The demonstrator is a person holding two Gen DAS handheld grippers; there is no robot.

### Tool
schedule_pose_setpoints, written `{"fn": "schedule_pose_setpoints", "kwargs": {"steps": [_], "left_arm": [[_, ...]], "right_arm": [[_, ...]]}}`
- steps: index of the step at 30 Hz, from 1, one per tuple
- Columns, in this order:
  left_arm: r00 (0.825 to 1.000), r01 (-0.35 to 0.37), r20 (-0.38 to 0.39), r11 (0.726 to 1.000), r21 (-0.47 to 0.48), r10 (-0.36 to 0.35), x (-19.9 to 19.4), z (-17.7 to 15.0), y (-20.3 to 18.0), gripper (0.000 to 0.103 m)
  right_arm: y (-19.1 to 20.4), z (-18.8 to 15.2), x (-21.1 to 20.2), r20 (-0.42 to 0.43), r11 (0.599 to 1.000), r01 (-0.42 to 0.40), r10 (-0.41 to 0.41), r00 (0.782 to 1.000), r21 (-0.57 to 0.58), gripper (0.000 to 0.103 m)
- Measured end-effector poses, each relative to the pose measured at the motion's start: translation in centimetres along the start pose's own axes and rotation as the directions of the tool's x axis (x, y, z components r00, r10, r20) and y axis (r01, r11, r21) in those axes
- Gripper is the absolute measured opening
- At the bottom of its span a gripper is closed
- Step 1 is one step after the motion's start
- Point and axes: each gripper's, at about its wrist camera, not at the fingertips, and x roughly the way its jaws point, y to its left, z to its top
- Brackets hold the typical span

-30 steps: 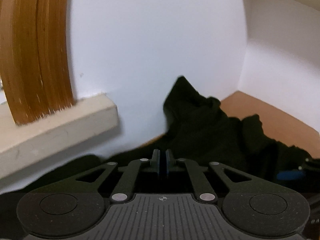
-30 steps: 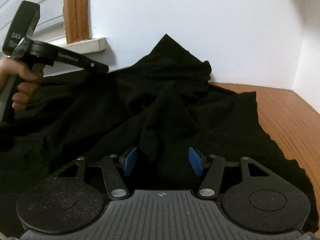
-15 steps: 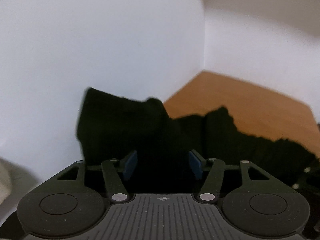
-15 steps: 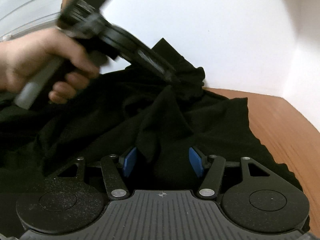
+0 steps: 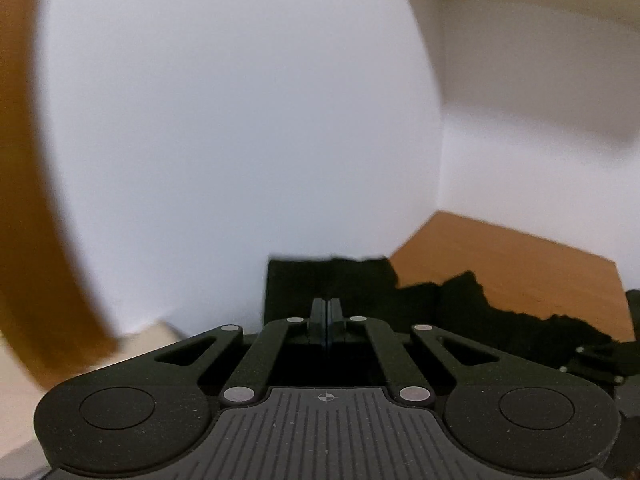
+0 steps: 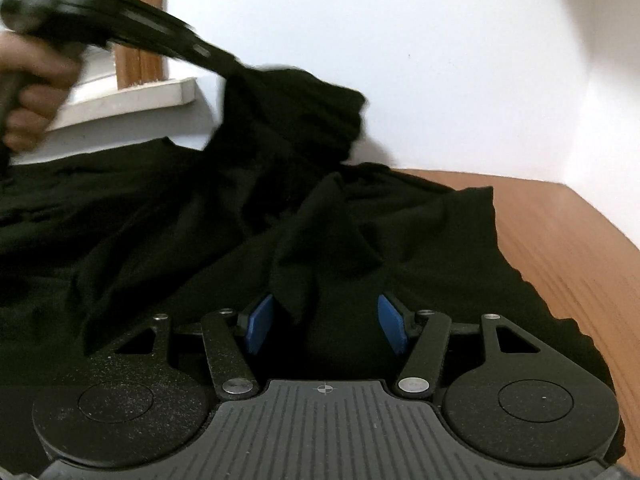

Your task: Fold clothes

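A crumpled black cloth garment (image 6: 400, 240) lies across the brown wooden table (image 6: 560, 232), its far right corner bare.

A: The black, soft-looking cloth garment (image 6: 360, 220) ahead of the right hand-held gripper (image 6: 326, 322) is matt and creased, with no sheen.

B: And underneath it?

A: An orange-brown wooden desk (image 6: 560, 232), smooth, with fine grain lines. The hand-held gripper's body looks like matt black speckled plastic with dull silver metal pins; its blue pads (image 6: 259, 322) look smooth and rubbery.
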Motion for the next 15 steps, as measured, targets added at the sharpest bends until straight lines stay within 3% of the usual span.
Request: {"fn": "schedule_pose_setpoints", "kwargs": {"steps": [7, 15], "left_arm": [[1.0, -0.006, 0.002, 1.0, -0.001, 0.006, -5.7, -1.5, 1.6, 0.0], [0.995, -0.04, -0.097, 0.999, -0.018, 0.038, -8.3, -5.6, 4.8, 0.001]], "right_arm": [[0.0, -0.2, -0.3, 0.028, 1.0, 0.027, -0.027, 0.999, 0.008, 0.058], [-0.2, -0.3, -0.4, 0.046, 0.999, 0.034, -0.034, 0.998, 0.014, 0.058]]}}
